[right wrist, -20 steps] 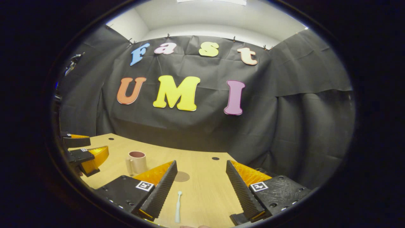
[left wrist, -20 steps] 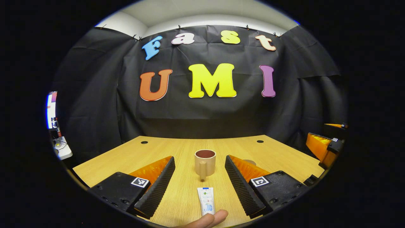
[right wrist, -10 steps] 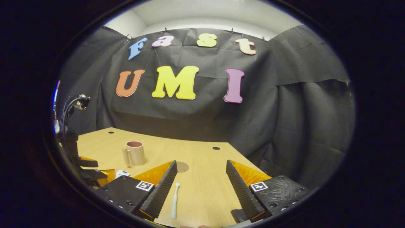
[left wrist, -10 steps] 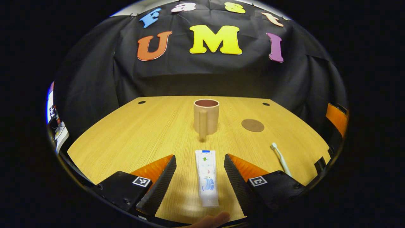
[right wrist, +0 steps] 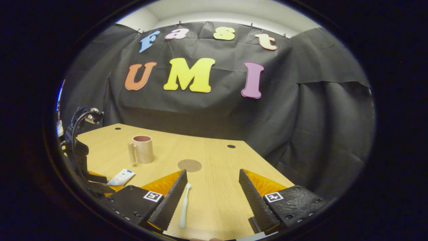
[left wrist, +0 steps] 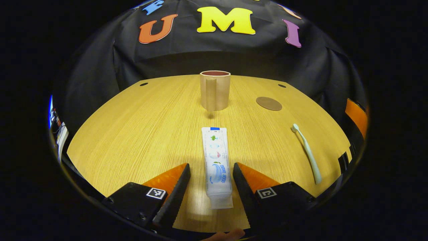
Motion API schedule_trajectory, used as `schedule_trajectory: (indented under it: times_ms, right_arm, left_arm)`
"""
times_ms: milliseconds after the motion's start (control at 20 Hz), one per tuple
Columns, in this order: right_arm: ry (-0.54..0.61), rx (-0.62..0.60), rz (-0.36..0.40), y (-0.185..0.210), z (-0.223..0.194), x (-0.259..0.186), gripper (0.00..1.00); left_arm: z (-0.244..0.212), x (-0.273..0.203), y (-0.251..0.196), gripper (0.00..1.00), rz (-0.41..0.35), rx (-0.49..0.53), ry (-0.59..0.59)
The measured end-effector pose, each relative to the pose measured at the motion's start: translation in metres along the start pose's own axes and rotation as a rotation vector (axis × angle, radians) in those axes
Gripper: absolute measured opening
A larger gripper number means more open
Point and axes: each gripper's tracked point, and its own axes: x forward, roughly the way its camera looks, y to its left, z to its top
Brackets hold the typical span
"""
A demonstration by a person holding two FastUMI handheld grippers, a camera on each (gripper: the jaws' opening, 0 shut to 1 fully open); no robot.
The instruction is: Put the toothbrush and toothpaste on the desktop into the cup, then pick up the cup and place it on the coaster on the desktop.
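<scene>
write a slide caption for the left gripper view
Open left claw straddling the toothpaste, cup ahead.

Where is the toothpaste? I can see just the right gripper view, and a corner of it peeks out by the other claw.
Observer: The toothpaste tube lies flat on the desk, lengthwise between the left claw's open fingers.
Operator: Is the claw squeezing it?
Observer: Not yet. Bare wood shows between the tube and one finger, and the other finger sits close beside it.
Operator: Is the cup far off to the side?
Observer: No. In the left gripper view the cup stands straight ahead, its handle facing the claw, in line with the tube.
</scene>
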Motion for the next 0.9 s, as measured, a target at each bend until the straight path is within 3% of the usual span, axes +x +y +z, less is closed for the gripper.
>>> schedule_trajectory:
  times_ms: [350,400,450,550,600,700,900]
  right_arm:
    - [0.036,0.006,0.002,-0.002,-0.009,0.011,0.94]
    - [0.039,0.005,0.002,-0.003,-0.009,0.013,0.95]
    - [0.043,0.003,0.001,-0.003,-0.011,0.015,0.94]
    - [0.058,0.005,-0.001,-0.003,-0.015,0.019,0.95]
    - [0.067,0.008,-0.002,-0.003,-0.017,0.020,0.95]
    - [0.080,0.023,-0.004,-0.002,-0.019,0.025,0.95]
    - [0.151,0.057,0.032,0.011,-0.037,0.039,0.96]
  left_arm:
    - [-0.001,-0.002,0.004,0.64,0.003,-0.005,0.034]
    - [0.000,-0.002,0.005,0.60,0.003,-0.007,0.039]
    - [-0.002,-0.002,0.006,0.47,0.000,-0.006,0.041]
    - [-0.003,-0.003,0.003,0.45,-0.003,-0.005,0.042]
    - [-0.002,-0.004,0.003,0.49,-0.002,-0.005,0.041]
    - [-0.001,-0.004,0.005,0.42,0.000,-0.021,0.026]
    - [0.029,-0.012,0.007,0.41,0.017,-0.012,-0.105]
